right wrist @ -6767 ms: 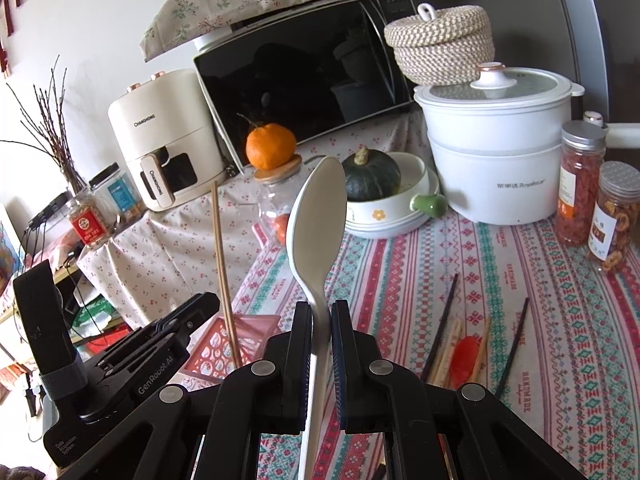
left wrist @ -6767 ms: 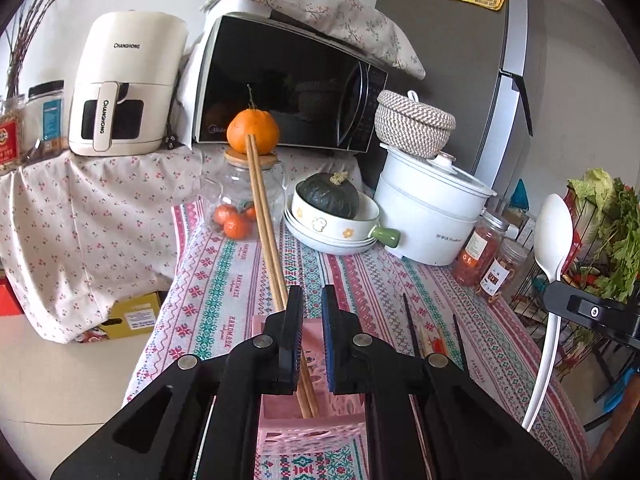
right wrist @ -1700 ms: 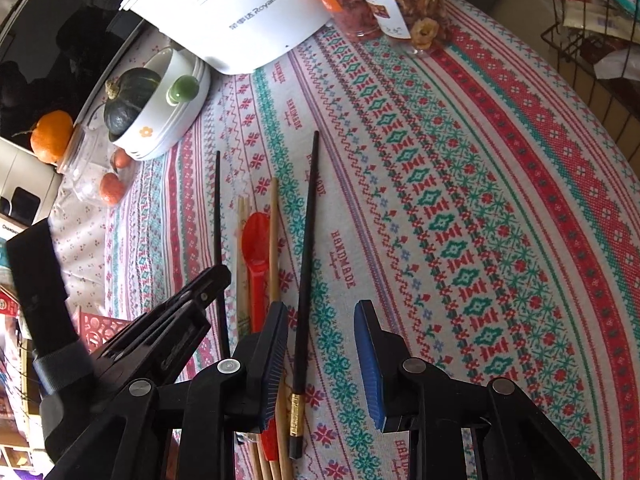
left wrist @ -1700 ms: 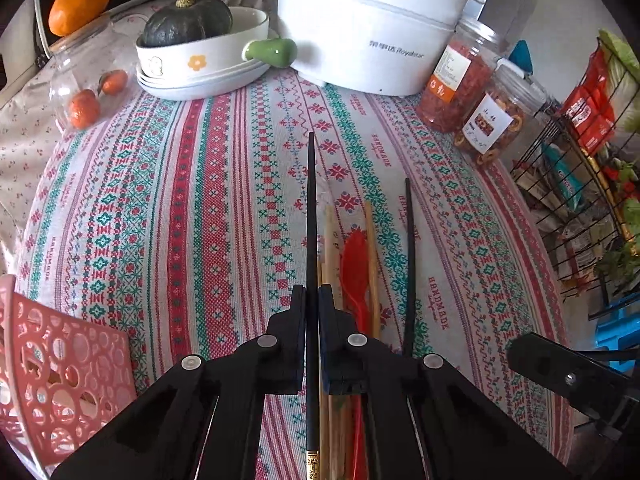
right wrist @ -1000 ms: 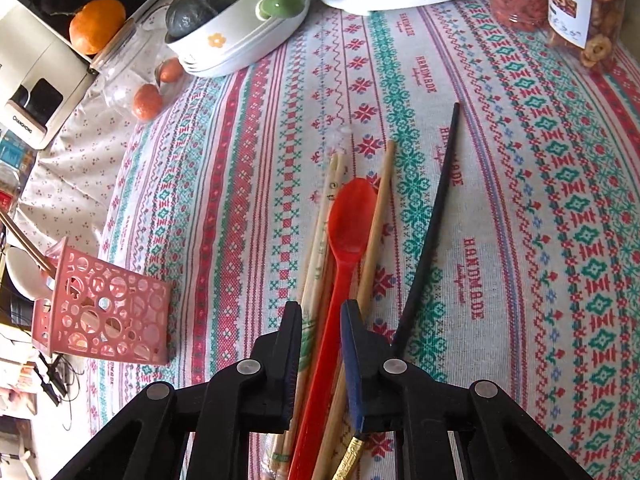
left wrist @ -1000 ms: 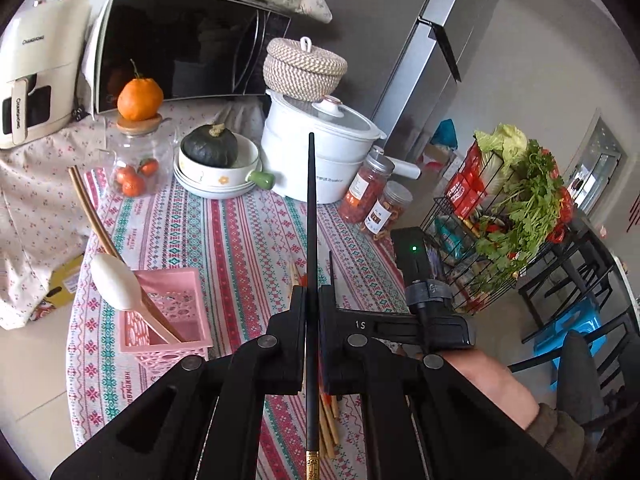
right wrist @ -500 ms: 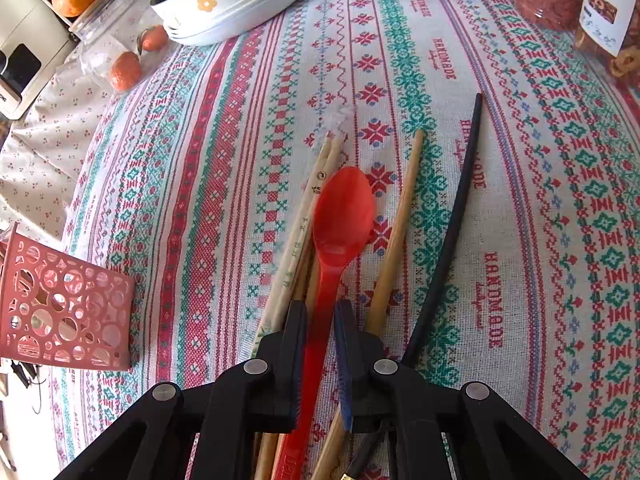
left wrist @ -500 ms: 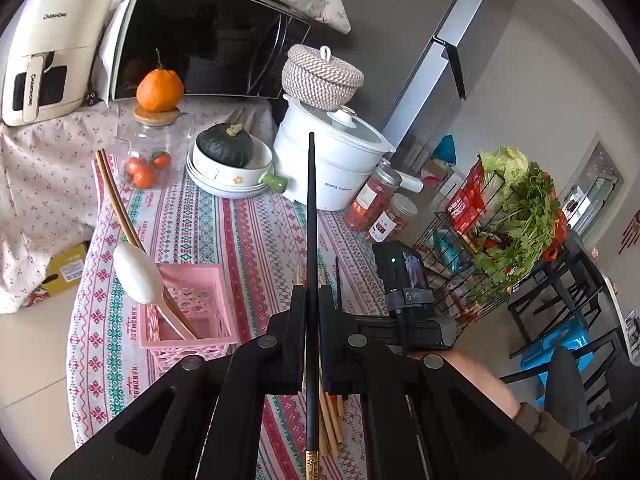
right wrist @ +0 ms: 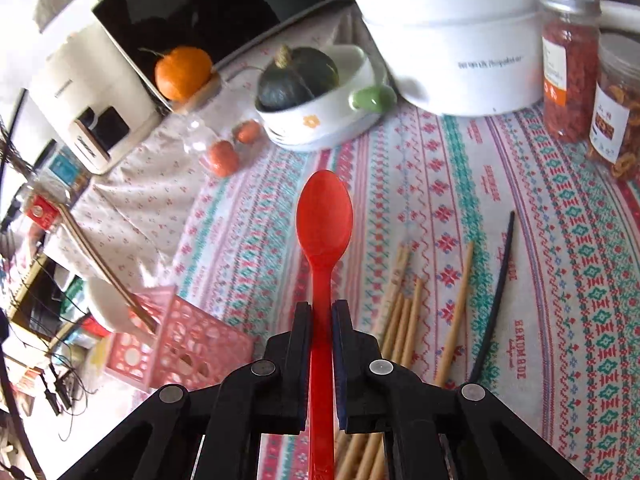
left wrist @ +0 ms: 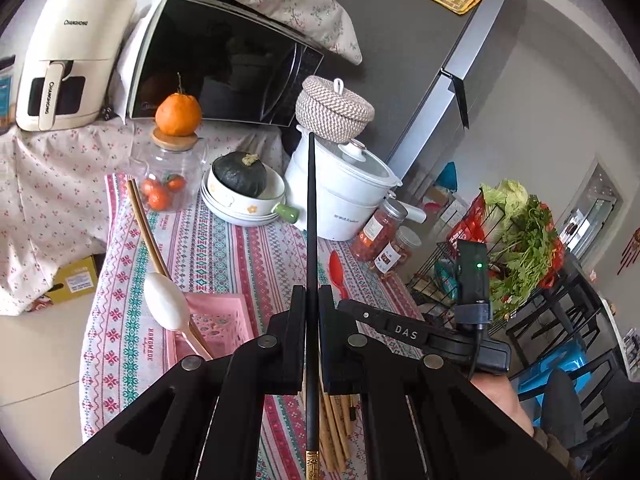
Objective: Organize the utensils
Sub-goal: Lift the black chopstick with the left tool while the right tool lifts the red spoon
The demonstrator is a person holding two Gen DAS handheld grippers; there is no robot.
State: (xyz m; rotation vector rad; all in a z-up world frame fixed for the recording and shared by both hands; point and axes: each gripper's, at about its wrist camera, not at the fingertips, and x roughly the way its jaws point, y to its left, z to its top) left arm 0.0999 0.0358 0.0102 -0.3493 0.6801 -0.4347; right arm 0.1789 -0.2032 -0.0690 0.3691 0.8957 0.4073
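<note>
My left gripper (left wrist: 312,300) is shut on a black chopstick (left wrist: 311,200) that sticks up and forward, above the patterned tablecloth (left wrist: 224,248). My right gripper (right wrist: 321,308) has its jaws closing on the handle of a red spoon (right wrist: 324,216), pads pressed to it, with the bowl lifted off the cloth. The same red spoon (left wrist: 336,270) shows in the left wrist view. A pink basket (right wrist: 180,344) at the left holds a white spoon (left wrist: 166,300) and wooden chopsticks (left wrist: 142,216). Loose wooden chopsticks (right wrist: 404,308) and a second black chopstick (right wrist: 496,292) lie on the cloth.
A white pot (right wrist: 460,40), two food jars (right wrist: 568,60) and a bowl holding a green squash (right wrist: 316,116) stand at the back of the table. A glass jar of oranges (left wrist: 166,176) is back left. A wire rack of vegetables (left wrist: 516,240) stands off the right edge.
The right gripper has shut on the red spoon and raised it off the cloth, away from the chopsticks. The left gripper, still holding the black chopstick, has drifted towards the pink basket.
</note>
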